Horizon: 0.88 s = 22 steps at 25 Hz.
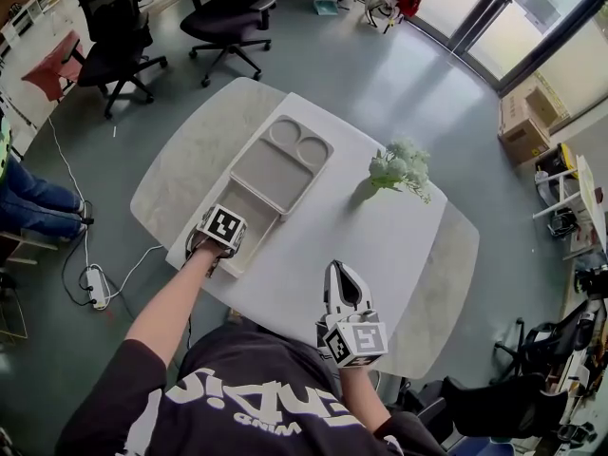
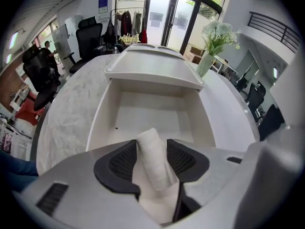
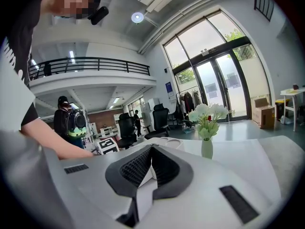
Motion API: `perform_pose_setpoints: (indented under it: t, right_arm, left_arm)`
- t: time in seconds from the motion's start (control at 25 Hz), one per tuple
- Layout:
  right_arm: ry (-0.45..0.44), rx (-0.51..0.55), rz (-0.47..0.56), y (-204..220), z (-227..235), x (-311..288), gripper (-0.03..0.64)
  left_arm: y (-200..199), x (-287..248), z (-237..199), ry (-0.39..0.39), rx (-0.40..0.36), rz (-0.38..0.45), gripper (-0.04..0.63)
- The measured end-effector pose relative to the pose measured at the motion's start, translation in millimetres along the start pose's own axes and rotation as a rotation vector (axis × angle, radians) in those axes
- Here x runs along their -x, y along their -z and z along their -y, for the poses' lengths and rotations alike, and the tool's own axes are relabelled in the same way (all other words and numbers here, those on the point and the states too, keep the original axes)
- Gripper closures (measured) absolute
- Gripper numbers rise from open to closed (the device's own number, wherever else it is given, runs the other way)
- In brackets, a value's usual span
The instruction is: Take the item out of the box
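Note:
A white open box (image 2: 147, 116) lies on the pale table (image 1: 361, 245), its compartmented lid (image 1: 282, 167) resting over the far end. My left gripper (image 2: 151, 149) reaches into the near end of the box (image 1: 249, 205); a white rolled item (image 2: 153, 161) stands tilted between its black pads and touches both. In the head view the left gripper (image 1: 223, 243) is mostly hidden under its marker cube. My right gripper (image 1: 342, 278) hovers over the table's near edge, away from the box. In its own view the right gripper (image 3: 151, 150) has its jaws together with nothing between them.
A small vase of white flowers (image 1: 399, 169) stands on the table to the right of the lid. Office chairs (image 1: 223, 17) sit beyond the far edge. A power strip with cables (image 1: 95, 288) lies on the floor at the left. Cardboard boxes (image 1: 522, 122) are at the right.

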State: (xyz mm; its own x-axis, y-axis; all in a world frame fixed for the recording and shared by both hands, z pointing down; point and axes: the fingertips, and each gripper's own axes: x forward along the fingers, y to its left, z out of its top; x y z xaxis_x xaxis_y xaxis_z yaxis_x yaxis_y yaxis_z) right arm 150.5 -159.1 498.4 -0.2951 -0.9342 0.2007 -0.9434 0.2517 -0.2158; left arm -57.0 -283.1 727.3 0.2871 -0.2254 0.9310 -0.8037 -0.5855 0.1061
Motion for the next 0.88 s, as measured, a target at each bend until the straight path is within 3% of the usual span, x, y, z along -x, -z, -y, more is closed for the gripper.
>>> perform_pose_setpoints:
  t: [0.4, 0.6, 0.88]
  right_arm:
    - [0.014, -0.002, -0.002, -1.0, 6.5, -1.1, 0.592]
    - [0.0, -0.001, -0.004, 0.2, 3.8, -3.8, 0.592]
    - [-0.029, 0.008, 0.0, -3.0, -6.5, -5.3, 0.593]
  left_arm:
    - [-2.9, 2.4, -1.7, 0.016, 0.026, -0.001, 0.448]
    - [-17.5, 22.3, -1.9, 0.022, 0.04, 0.076, 0.449]
    - [-49.4, 83.9, 10.0, 0.032, 0.006, 0.254, 0.449]
